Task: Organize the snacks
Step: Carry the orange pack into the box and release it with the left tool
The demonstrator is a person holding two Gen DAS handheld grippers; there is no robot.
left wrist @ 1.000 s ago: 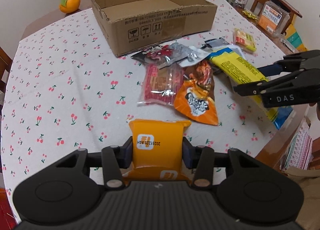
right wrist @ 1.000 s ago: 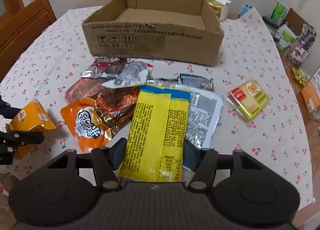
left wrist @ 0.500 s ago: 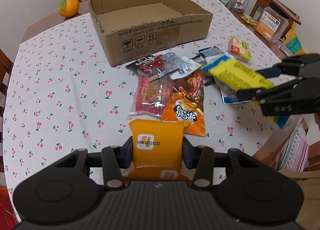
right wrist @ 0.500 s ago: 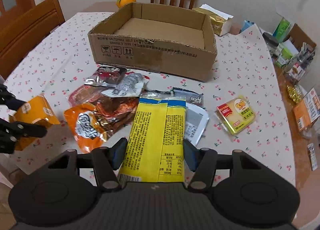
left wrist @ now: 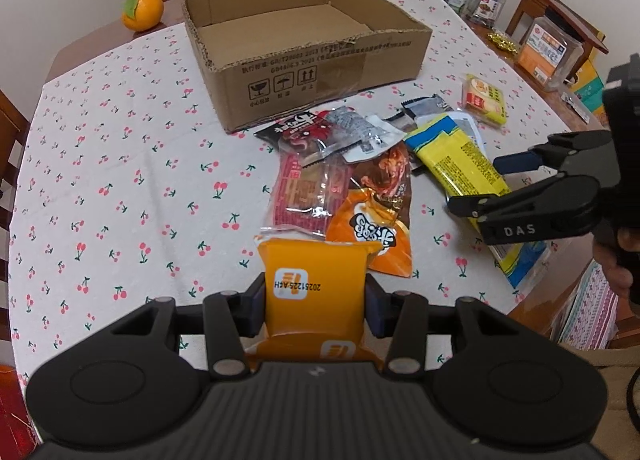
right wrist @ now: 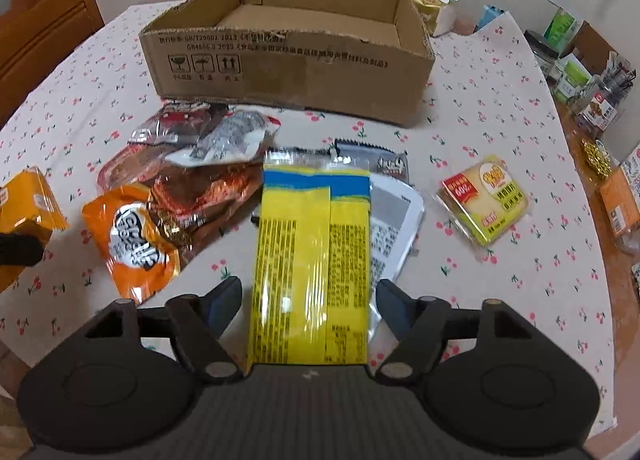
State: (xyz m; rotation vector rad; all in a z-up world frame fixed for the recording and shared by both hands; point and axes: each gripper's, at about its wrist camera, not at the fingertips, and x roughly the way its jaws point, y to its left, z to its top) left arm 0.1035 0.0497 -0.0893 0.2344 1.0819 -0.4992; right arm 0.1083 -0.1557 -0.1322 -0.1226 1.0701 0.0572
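My left gripper is shut on an orange snack packet and holds it above the near table edge. My right gripper is open, its fingers apart on either side of a long yellow and blue packet; whether they touch it I cannot tell. It also shows in the left wrist view, where the yellow packet sits between its fingers. An empty cardboard box stands at the back. A pile of snack bags lies in front of it. A yellow cheese pack lies to the right.
The table has a cherry-print cloth. An orange sits at the far left corner. Jars and boxes crowd the right side. Wooden chairs stand around the table.
Both grippers moved closer to the box and the pile. The right gripper's fingers have spread wider around the yellow packet. The left gripper keeps its hold on the orange packet.
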